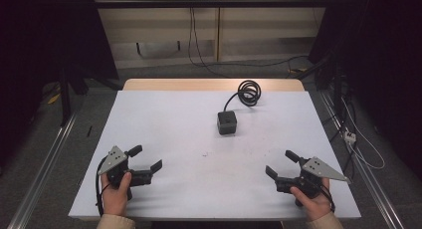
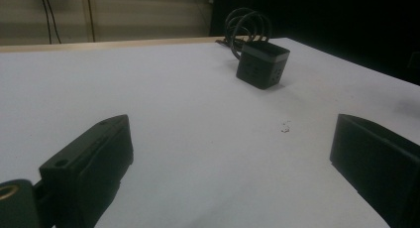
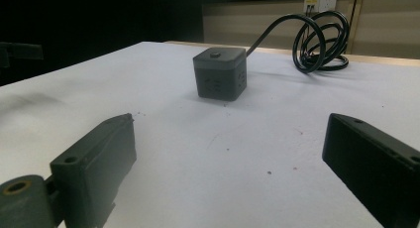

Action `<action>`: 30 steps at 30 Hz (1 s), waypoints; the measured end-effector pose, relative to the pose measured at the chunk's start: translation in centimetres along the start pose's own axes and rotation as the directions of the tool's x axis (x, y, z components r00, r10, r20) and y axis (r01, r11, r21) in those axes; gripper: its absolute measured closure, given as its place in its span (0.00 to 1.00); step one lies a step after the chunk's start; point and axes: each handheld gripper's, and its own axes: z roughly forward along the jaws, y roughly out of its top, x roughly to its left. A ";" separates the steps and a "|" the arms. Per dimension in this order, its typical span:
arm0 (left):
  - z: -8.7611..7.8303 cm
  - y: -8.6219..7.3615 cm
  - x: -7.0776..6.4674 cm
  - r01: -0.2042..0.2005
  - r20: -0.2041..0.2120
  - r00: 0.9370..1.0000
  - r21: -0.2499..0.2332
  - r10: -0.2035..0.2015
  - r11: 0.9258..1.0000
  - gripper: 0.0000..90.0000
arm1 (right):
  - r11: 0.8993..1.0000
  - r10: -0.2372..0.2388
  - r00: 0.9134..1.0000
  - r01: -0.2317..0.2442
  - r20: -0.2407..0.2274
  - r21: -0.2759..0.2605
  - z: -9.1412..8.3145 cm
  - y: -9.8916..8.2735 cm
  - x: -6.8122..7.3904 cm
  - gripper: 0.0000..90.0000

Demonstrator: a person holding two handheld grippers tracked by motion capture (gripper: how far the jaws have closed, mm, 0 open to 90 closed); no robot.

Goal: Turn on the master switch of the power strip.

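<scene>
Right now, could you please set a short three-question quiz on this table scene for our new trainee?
1. True or false: the left claw and the right claw both stand open with nothing between their jaws.
2. Which thing lies farther from the person: (a) the dark cube power socket or (b) its coiled black cable?
3. Fill in: the cube stands on the white ____, apart from both claws.

Key:
1. True; each gripper view shows bare surface between wide-set jaws.
2. (b); the coil lies near the far edge, behind the cube.
3. Table.
</scene>
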 end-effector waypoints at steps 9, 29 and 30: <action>-0.1 0.1 0.0 -0.009 0.003 1.000 -0.006 0.009 1.000 0.03 | 1.000 -0.004 1.000 0.004 -0.003 0.007 0.8 0.2 0.1 0.07; -0.3 0.3 0.1 -0.016 0.011 1.000 -0.017 0.016 1.000 0.03 | 0.999 -0.040 0.999 0.041 -0.025 0.033 3.6 1.2 1.1 0.08; -0.3 0.3 0.1 -0.016 0.010 1.000 -0.019 0.016 1.000 0.03 | 0.999 -0.039 0.999 0.039 -0.023 0.035 3.7 1.2 1.1 0.08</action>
